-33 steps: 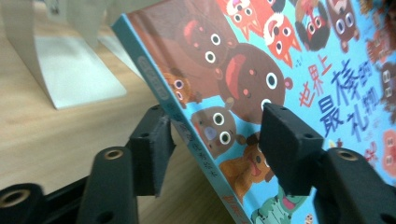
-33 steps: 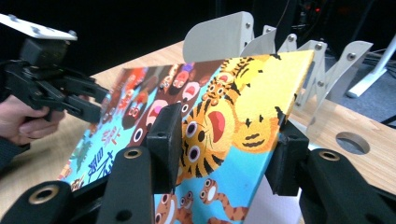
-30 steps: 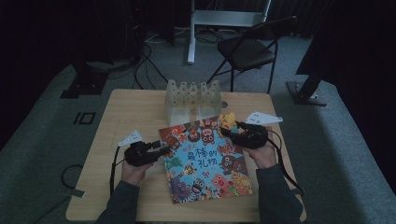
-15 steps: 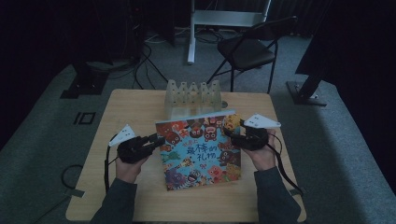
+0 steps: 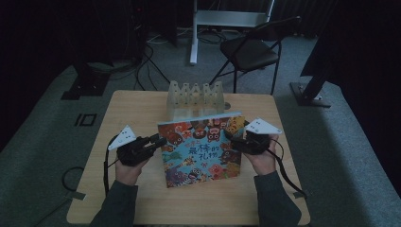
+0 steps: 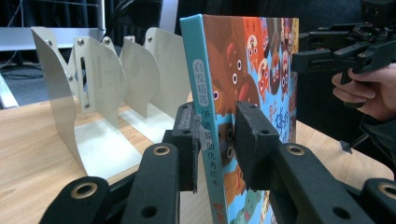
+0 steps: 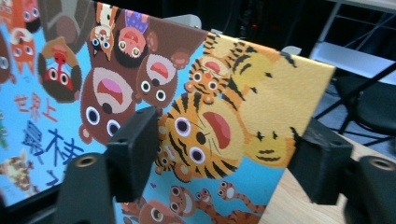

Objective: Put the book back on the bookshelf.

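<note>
Picture book (image 5: 202, 147): we see it tilted up off the wooden surface (image 5: 142, 106), its lower edge toward the person, its top edge leaning toward the rack; the cover is crowded with cartoon animals
Book spine: in the left gripper view it stands upright, teal, with printed characters running down it
Left gripper (image 6: 215, 140): we have its jaws pressed on the book at the spine, one pad on each side; they have just been closing onto it
Right gripper (image 7: 229, 154): its jaws have just been opening and now stand wide, the book's corner with the tiger between them, the right pad clear of the cover
Metal rack (image 5: 195, 97): pale dividers standing just behind the book, at the far side of the surface
Folding chair (image 5: 253, 49): on the floor beyond the surface, well apart from the book
</note>
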The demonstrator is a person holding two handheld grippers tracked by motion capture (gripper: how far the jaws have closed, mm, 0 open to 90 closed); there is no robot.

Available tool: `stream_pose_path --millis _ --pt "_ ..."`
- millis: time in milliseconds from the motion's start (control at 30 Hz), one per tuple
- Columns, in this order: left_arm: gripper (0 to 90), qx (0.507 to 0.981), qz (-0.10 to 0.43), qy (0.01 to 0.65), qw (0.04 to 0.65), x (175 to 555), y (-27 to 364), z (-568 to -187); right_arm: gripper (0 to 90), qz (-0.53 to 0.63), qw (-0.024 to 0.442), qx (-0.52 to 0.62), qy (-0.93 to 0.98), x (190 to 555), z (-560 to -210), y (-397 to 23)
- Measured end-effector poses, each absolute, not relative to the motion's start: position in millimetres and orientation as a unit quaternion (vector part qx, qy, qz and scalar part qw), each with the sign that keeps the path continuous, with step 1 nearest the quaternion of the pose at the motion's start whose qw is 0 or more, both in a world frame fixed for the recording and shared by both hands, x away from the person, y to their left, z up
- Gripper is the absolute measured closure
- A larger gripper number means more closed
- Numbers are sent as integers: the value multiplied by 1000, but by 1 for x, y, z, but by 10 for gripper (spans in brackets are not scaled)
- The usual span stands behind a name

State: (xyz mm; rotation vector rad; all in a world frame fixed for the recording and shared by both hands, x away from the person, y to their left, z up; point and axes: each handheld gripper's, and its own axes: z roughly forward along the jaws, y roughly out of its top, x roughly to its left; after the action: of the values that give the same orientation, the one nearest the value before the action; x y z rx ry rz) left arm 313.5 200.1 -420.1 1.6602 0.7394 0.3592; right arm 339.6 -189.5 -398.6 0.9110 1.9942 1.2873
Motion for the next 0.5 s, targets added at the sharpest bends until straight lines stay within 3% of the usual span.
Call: stream_pose_path --millis 500 --pt "743 715 166 292 614 307 197 -413 164 486 320 354 732 339 -399 -186"
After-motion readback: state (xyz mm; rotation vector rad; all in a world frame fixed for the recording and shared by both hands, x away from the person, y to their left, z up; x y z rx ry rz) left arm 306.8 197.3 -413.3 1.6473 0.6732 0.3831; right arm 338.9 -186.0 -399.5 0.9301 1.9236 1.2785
